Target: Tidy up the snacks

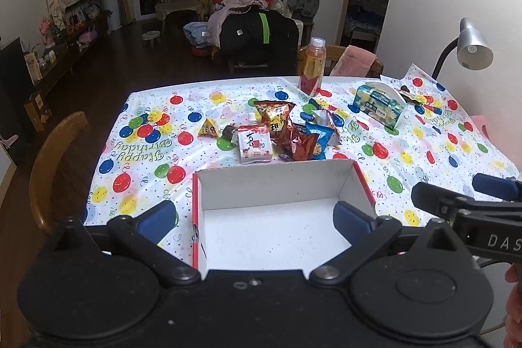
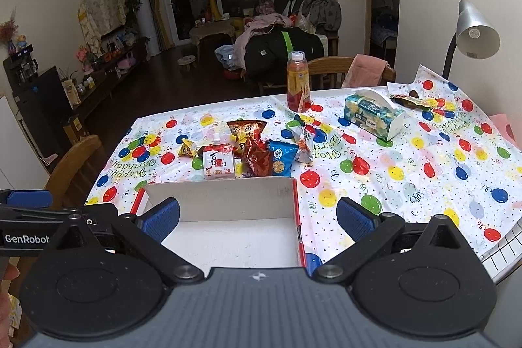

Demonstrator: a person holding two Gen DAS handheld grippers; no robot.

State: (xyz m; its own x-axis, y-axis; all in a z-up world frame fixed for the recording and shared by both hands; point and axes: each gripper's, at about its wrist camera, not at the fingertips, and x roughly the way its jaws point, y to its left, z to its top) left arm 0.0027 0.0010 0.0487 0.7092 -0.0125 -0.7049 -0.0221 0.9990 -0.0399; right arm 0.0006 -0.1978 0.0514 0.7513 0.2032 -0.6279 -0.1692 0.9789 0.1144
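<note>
While both black blue-padded grippers, left point(image 1: 256, 219) and right point(image 2: 257, 219), hung spread wide and empty, the red-edged white cardboard box point(image 1: 280, 185) sat right below them, with the crinkly snack packets point(image 2: 253, 150) piled just beyond it on the balloon-print tablecloth point(image 2: 407, 172).

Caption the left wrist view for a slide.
Open left gripper poised over empty red-edged white cardboard box, snack packets piled beyond.

tablecloth point(image 1: 424, 152) – glossy plastic | box point(image 1: 277, 185) – matt cardboard | chair point(image 1: 52, 152) – wood
</note>
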